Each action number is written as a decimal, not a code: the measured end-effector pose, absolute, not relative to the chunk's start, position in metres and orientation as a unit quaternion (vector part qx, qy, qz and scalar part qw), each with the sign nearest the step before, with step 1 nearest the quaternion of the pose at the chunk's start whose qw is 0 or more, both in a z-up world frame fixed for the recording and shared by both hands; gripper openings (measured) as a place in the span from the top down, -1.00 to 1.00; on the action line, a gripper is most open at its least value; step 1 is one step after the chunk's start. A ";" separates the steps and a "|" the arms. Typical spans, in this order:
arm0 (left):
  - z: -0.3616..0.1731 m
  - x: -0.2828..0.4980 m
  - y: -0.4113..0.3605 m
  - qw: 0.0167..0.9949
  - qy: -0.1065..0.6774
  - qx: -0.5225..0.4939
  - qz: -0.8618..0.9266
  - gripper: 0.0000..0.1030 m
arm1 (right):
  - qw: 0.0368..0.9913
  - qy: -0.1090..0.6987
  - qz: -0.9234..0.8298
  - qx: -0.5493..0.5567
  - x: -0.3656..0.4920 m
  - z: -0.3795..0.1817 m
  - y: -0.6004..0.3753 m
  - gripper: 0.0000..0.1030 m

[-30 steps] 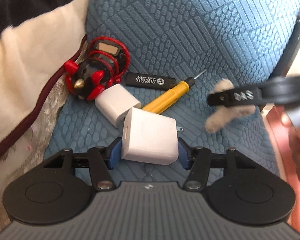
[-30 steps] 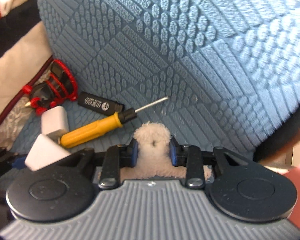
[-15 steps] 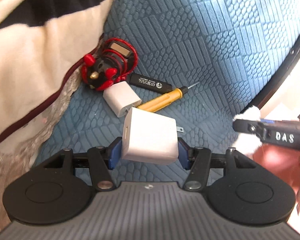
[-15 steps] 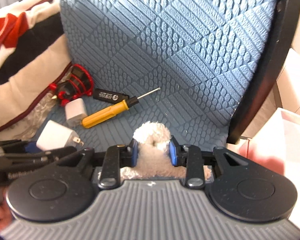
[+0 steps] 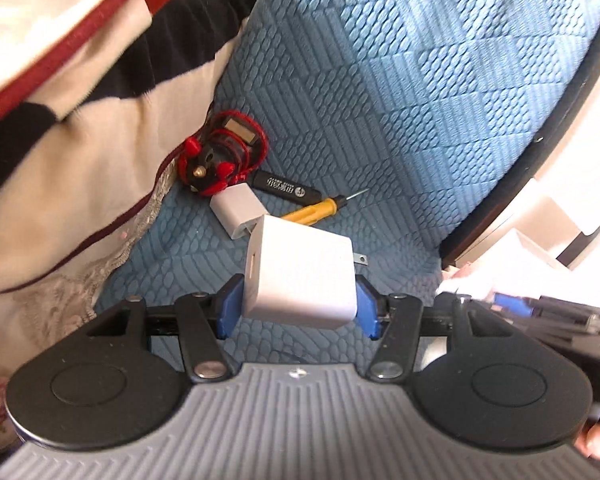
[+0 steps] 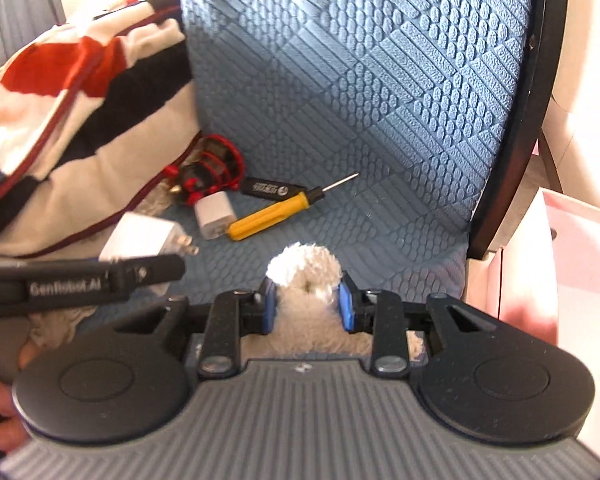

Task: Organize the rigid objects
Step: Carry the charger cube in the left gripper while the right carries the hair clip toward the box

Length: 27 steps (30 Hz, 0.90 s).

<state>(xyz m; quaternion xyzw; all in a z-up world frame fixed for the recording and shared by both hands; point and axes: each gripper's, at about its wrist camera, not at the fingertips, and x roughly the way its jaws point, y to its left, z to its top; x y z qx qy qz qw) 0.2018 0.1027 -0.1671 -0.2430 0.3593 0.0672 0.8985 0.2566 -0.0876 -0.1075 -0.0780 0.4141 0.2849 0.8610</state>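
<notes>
While my left gripper (image 5: 298, 300) clamps the white charger (image 5: 300, 276), I carry it level. My right gripper (image 6: 306, 304) pinches the fluffy piece (image 6: 304, 280); I avoid squeezing harder.

I see the seat cushion (image 5: 400, 92) covered in blue cloth with a raised quilted pattern, and a soft striped blanket (image 5: 80, 92) beside it. The charger (image 5: 300, 276) is smooth matt white plastic with metal prongs. The screwdriver (image 6: 276, 210) has a glossy yellow plastic handle and a metal shaft; the fluffy toy (image 6: 306, 280) is rough white plush.
</notes>
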 end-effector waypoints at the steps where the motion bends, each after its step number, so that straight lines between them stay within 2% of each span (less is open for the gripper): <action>1: -0.165 0.199 0.102 0.899 0.359 -0.243 0.068 -0.21 | 0.862 0.413 0.283 -0.076 0.251 -0.106 -0.088 0.35; 16: -0.154 0.156 0.087 0.900 0.357 -0.244 0.056 -0.21 | 0.870 0.416 0.259 -0.058 0.196 -0.097 -0.112 0.35; 27: -0.111 0.169 0.075 0.911 0.327 -0.250 0.027 -0.21 | 0.890 0.378 0.252 -0.035 0.204 -0.059 -0.139 0.35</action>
